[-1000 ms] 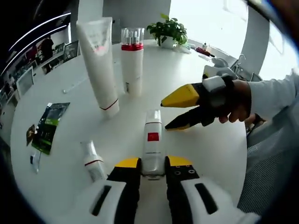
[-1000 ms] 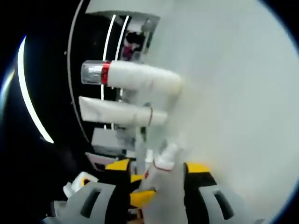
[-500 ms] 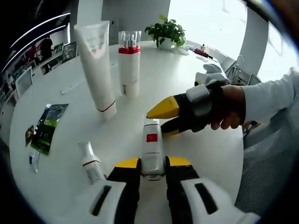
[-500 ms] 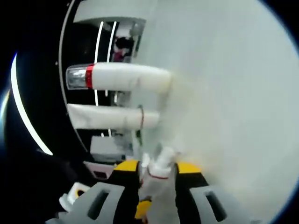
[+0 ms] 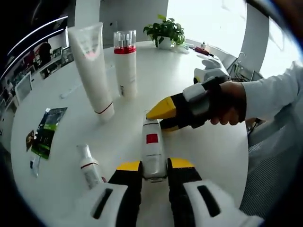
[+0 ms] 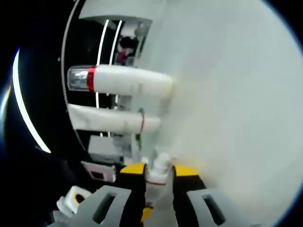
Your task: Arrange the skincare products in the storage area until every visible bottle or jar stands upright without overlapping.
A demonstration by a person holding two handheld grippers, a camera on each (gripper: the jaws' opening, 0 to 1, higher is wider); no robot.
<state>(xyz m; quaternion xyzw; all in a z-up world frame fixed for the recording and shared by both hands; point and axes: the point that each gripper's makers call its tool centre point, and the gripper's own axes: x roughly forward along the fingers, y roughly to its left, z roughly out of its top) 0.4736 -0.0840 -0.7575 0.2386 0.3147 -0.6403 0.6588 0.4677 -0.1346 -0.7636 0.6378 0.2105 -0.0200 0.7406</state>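
My left gripper [image 5: 154,165] is shut on the base of a white bottle with a red square label [image 5: 151,144], which points away from me low over the round white table [image 5: 208,151]. My right gripper [image 5: 154,121], held by a hand, comes in from the right with its yellow tips at the bottle's top end. In the right gripper view my right gripper [image 6: 157,169] is shut on that bottle's red-ringed neck [image 6: 159,166]. A tall white tube [image 5: 92,71] and a white bottle with a clear cap and red band [image 5: 125,64] stand upright behind. A small white bottle [image 5: 91,166] lies on its side at the left.
A green sachet [image 5: 47,130] lies near the table's left edge. A potted plant [image 5: 165,30] and small items sit at the far side. The right gripper view is rolled, so the capped bottle [image 6: 128,80] and the tube [image 6: 109,118] appear sideways on the table [image 6: 227,94].
My right gripper has moved left to the top of the labelled bottle and its jaws have narrowed onto the neck. My left gripper keeps hold of the bottle.
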